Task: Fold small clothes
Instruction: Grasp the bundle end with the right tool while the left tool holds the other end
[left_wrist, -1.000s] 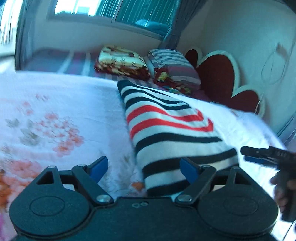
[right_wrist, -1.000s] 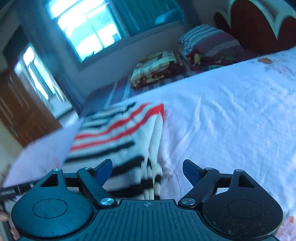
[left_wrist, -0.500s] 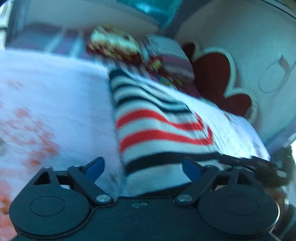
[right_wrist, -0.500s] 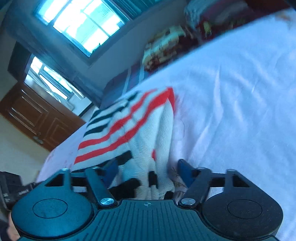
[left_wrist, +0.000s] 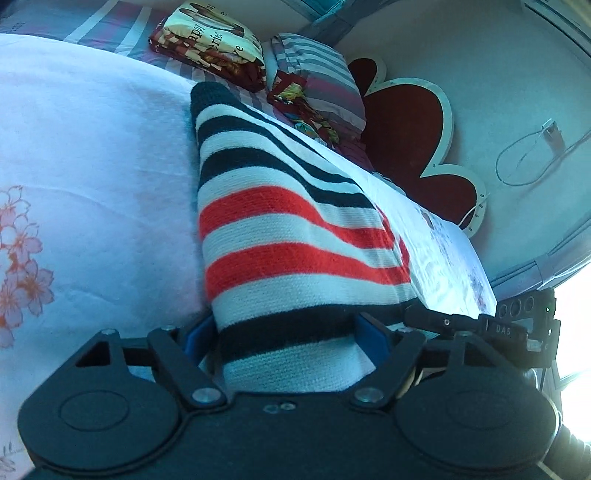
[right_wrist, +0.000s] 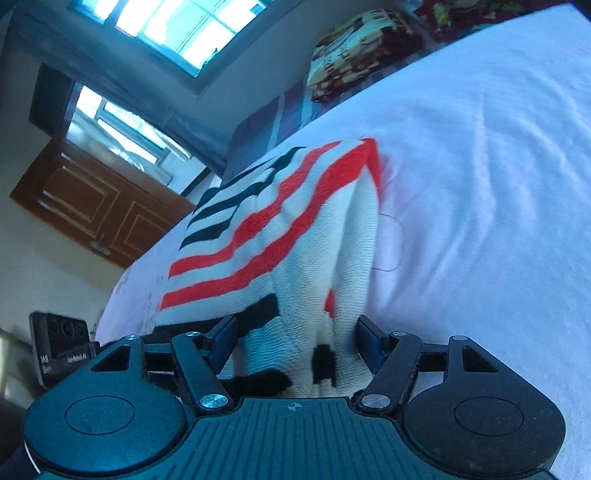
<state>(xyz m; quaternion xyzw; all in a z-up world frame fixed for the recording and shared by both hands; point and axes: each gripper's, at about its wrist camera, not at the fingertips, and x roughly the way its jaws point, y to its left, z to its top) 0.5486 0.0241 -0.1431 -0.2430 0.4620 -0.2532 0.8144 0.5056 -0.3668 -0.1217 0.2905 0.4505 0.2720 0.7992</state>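
Both grippers have closed in on the striped sweater (left_wrist: 295, 236) — left gripper (left_wrist: 284, 332) and right gripper (right_wrist: 295, 336) wide, straddling its near hem on the bed (right_wrist: 480, 184), unclamped — pinching seems next.

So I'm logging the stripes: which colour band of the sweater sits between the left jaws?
The black band nearest the hem of the striped sweater; the red bands lie farther out.

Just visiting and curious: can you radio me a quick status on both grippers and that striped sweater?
Left gripper, right gripper: both open, straddling near edge of striped sweater. Sweater partly folded on bedsheet. Nothing in the way.
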